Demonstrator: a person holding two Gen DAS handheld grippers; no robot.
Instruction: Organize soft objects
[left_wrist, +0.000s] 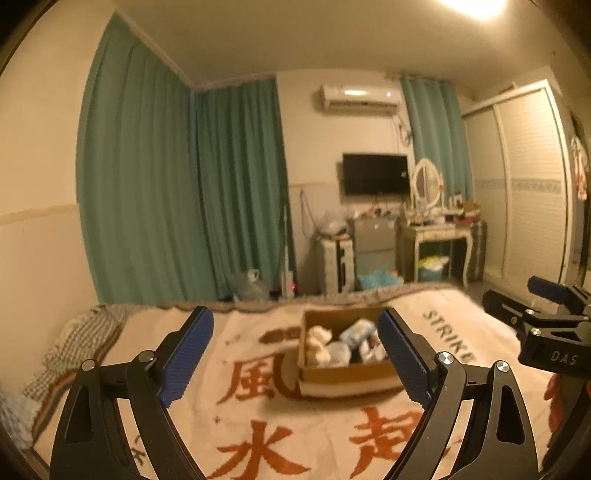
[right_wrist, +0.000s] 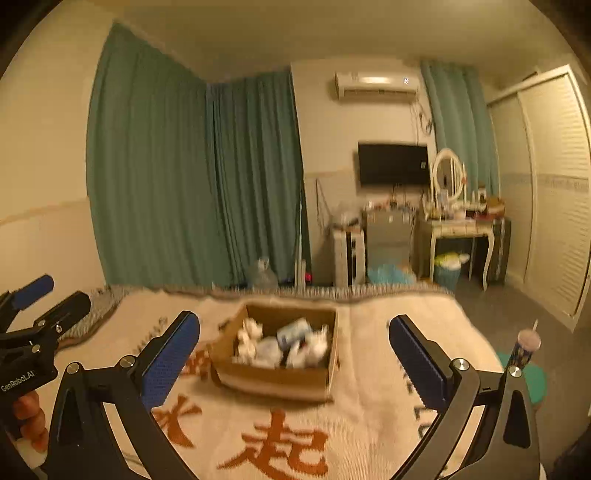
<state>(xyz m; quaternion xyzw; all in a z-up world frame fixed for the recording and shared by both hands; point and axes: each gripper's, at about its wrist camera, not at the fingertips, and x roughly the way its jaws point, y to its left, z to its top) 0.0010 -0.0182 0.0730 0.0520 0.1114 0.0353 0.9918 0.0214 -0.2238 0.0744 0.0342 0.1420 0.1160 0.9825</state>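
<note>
An open cardboard box (left_wrist: 347, 374) sits on the bed, holding several soft items: white plush pieces (left_wrist: 317, 345) and pale packets (left_wrist: 356, 332). It also shows in the right wrist view (right_wrist: 280, 380), with the soft items (right_wrist: 284, 343) inside. My left gripper (left_wrist: 295, 354) is open and empty, held above the blanket in front of the box. My right gripper (right_wrist: 295, 362) is open and empty, also short of the box. Each gripper shows at the edge of the other's view: the right one (left_wrist: 546, 314), the left one (right_wrist: 33, 314).
The bed is covered by a cream blanket (left_wrist: 258, 424) with orange characters. A checked pillow (left_wrist: 74, 343) lies at its left. Green curtains (left_wrist: 177, 192), a dressing table (left_wrist: 439, 232), a TV (left_wrist: 375, 173) and a wardrobe (left_wrist: 524, 184) stand beyond. A cup with a straw (right_wrist: 526, 347) stands at the right.
</note>
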